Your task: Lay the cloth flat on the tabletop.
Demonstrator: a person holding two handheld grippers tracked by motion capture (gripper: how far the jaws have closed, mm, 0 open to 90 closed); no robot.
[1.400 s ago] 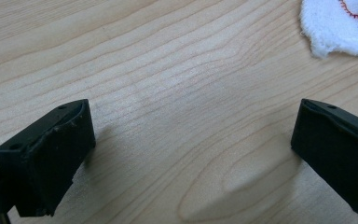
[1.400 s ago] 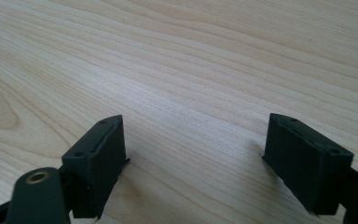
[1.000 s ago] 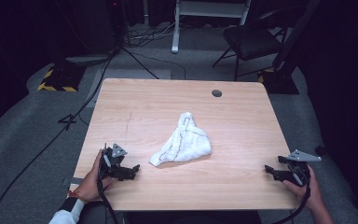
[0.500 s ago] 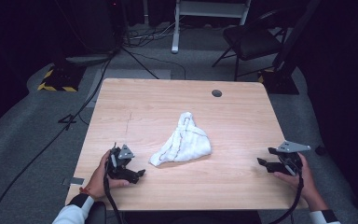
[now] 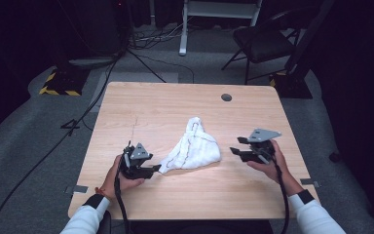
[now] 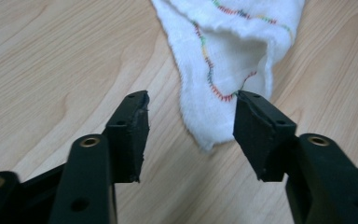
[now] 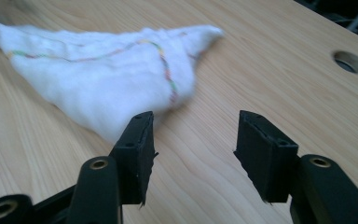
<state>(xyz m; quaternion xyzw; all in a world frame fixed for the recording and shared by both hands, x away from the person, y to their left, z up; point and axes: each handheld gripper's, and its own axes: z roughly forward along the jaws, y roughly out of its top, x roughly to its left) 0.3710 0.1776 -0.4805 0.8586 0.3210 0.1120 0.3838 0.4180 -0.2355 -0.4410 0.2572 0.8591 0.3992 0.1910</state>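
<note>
The left tool (image 5: 152, 169) has hard black jaws, spread apart and just closing in. A corner of the soft, fluffy white cloth (image 5: 193, 148) with bright stitching lies between them, not pinched. The crumpled cloth sits mid-desk (image 5: 175, 105), on smooth wood. The right tool (image 5: 238, 147), just beside it, is spread too, closing on nothing.

A light wooden desk (image 5: 151, 112) with a round cable hole (image 5: 226, 97) near its far edge. Behind it, a dark folding chair (image 5: 263, 41), a white frame stand (image 5: 219, 9), floor cables (image 5: 151, 36), a yellow-black striped block (image 5: 58, 85).
</note>
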